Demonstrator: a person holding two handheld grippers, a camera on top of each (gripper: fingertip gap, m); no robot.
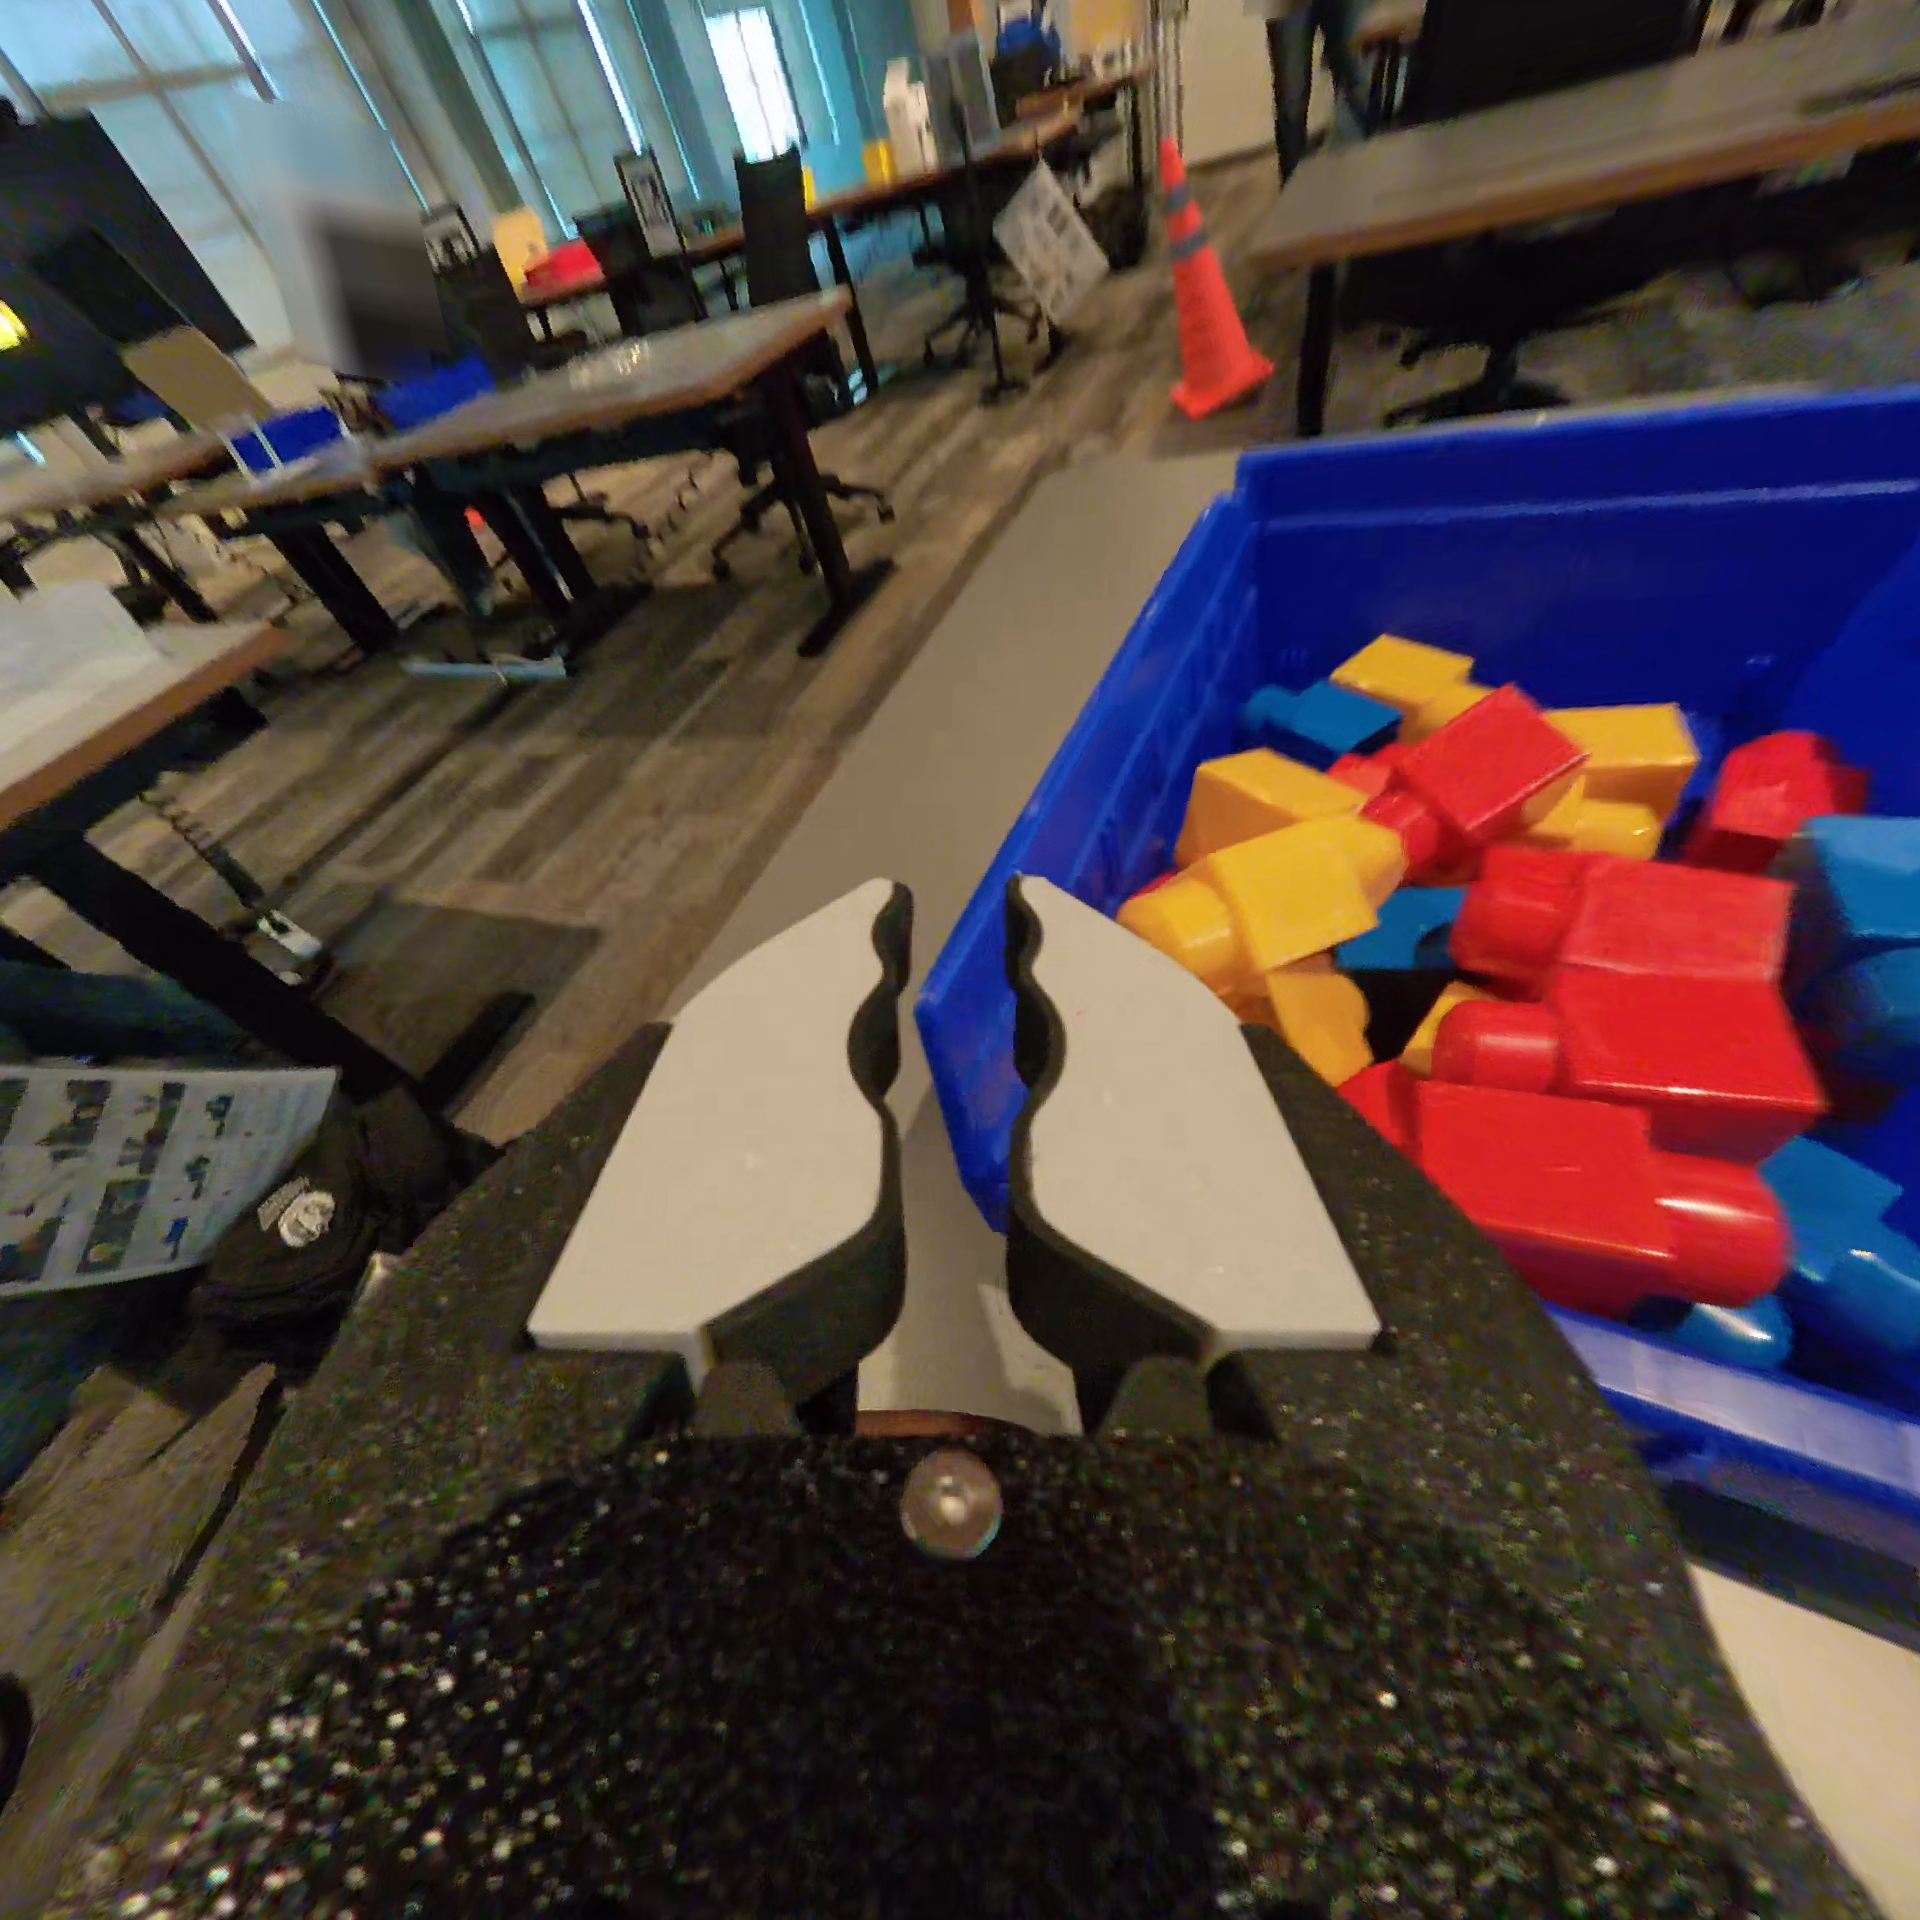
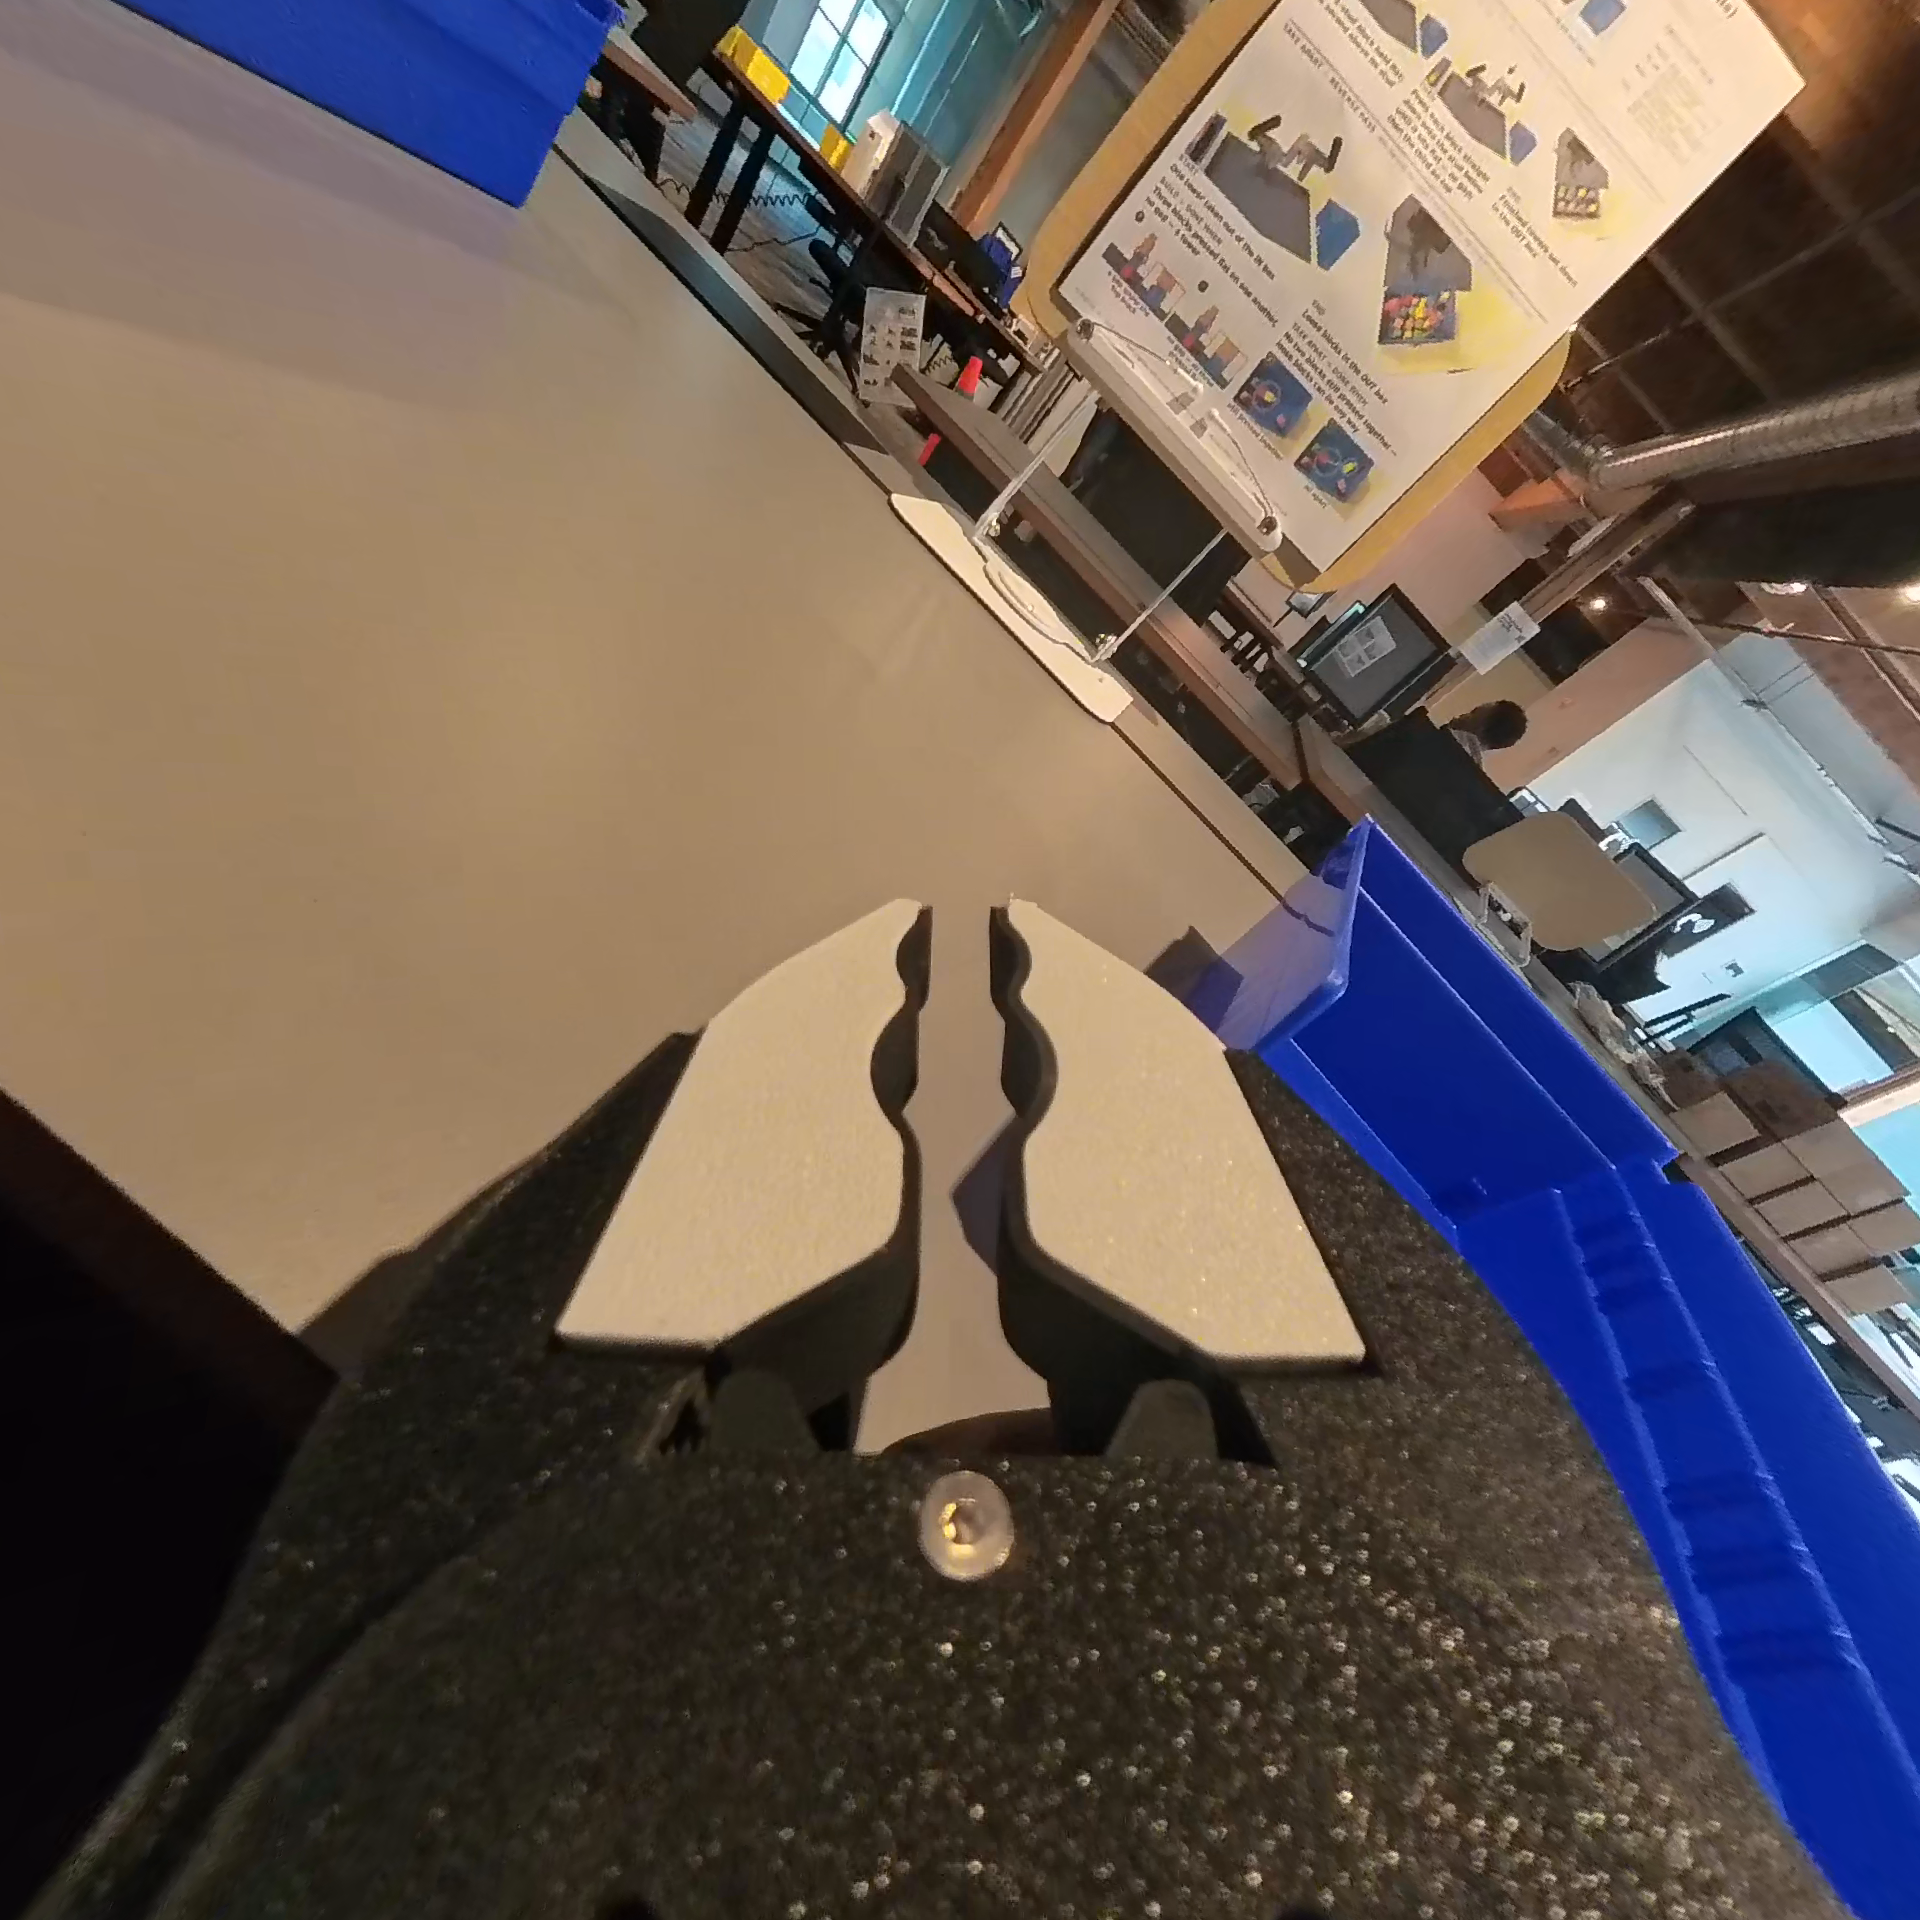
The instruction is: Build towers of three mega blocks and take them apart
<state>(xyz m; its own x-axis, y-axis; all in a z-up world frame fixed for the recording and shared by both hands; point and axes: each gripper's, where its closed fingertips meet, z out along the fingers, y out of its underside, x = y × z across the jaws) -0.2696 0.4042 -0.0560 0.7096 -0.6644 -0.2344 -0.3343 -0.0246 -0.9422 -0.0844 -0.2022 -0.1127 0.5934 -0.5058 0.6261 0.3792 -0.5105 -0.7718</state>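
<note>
A blue bin (image 1: 1558, 457) at the right of the left wrist view holds several loose mega blocks: red (image 1: 1662, 956), yellow (image 1: 1288, 883) and blue (image 1: 1870, 873). My left gripper (image 1: 958, 894) hovers just left of the bin's near corner, over the grey table top (image 1: 914, 748). Its jaws are almost together with a narrow gap and hold nothing. My right gripper (image 2: 961, 914) is tilted over the grey table top (image 2: 416, 623), jaws also almost together and empty. A blue bin (image 2: 1507, 1143) lies just to its right; its inside is hidden.
Another blue bin (image 2: 416, 83) sits at the far left of the right wrist view. An instruction sheet on a stand (image 2: 1403, 239) stands at the table's far edge. Beyond the table are other desks (image 1: 644, 384) and an orange cone (image 1: 1205, 301). Left tips to right tips: about 65 cm.
</note>
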